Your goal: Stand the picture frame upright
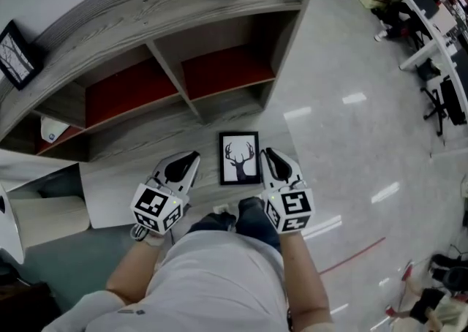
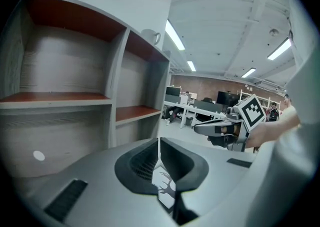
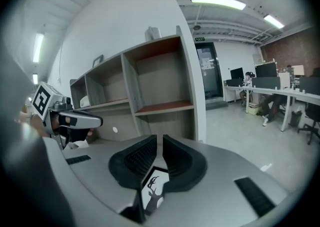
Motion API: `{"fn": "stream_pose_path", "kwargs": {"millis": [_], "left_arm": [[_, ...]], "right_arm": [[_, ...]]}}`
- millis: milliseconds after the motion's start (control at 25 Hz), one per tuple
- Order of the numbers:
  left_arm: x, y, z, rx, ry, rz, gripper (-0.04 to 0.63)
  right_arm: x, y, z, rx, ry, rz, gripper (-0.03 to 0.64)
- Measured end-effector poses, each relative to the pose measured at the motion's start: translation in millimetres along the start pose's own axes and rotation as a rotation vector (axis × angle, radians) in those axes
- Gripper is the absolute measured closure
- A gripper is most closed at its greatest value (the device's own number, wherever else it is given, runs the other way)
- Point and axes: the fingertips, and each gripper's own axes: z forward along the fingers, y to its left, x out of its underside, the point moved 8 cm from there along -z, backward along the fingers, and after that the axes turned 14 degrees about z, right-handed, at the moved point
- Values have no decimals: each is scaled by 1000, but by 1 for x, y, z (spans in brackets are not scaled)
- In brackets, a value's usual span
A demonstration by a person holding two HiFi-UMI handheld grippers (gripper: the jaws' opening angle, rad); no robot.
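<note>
Left tool (image 1: pixel 189 159), right tool (image 1: pixel 270 156): closed, empty, flanking flat-lying frame (image 1: pixel 240 157). Treat as light, rigid, probably glass-fronted; open, pinch thin edge moulding, never the face.

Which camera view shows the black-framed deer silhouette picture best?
The head view: the whole black-framed deer silhouette picture shows there, lying flat and face up. The left and right gripper views each catch only a sliver of the antlered print, seen past their own jaws.

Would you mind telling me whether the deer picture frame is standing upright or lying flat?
Lying flat: in the head view the picture frame faces straight up on the shelf unit's bottom board, its whole deer print showing.
</note>
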Motion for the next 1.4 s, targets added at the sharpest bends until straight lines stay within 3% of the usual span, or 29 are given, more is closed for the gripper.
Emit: {"fn": "stream_pose_path", "kwargs": {"millis": [360,720,760,840,880,1080,1400], "left_arm": [[46,-21,57,-19,150,-79,577],[106,-26,104,-15,277,-180,564],[112,-26,108,-17,287,-189,561],[126,-26,116,-24,313,-201,560],[133,-26,119,-26,329,-208,558],[167,-28,134,-23,404,-261,503],[215,-30,156,-10,495,-343,483]], "right_arm": [[51,-67,24,24,188,104,592],[114,-104,60,24,367,158,586],[121,-106,64,19,387,167,576],[134,-108,72,0,431,184,479],[140,-109,76,-7,453,185,465],[163,-113,95,-4,532,156,449],[196,-130,118,38,621,197,434]]}}
